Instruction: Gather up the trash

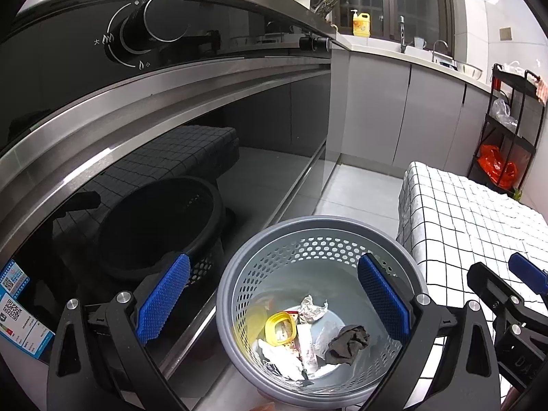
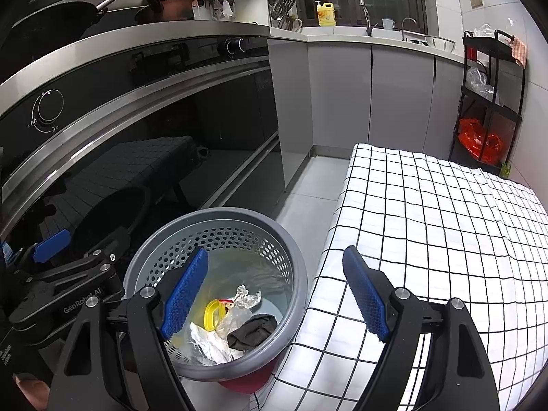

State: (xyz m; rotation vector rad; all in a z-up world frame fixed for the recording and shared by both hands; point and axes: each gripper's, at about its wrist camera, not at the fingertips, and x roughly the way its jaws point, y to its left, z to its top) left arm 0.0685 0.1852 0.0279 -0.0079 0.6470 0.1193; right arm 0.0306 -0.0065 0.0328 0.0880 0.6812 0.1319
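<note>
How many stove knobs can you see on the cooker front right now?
2: a large knob near the left gripper's camera, and a smaller-looking knob at the panel's far end. Others may be out of frame.

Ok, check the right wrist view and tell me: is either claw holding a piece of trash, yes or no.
No: the right claw and left claw are both open and empty, while the trash lies in the gray bin.

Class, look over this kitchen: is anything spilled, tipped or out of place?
Nothing stands out. The grey bin stands upright beside the checked cloth, and the crumpled paper, yellow lid and dark rag all lie inside it.
</note>
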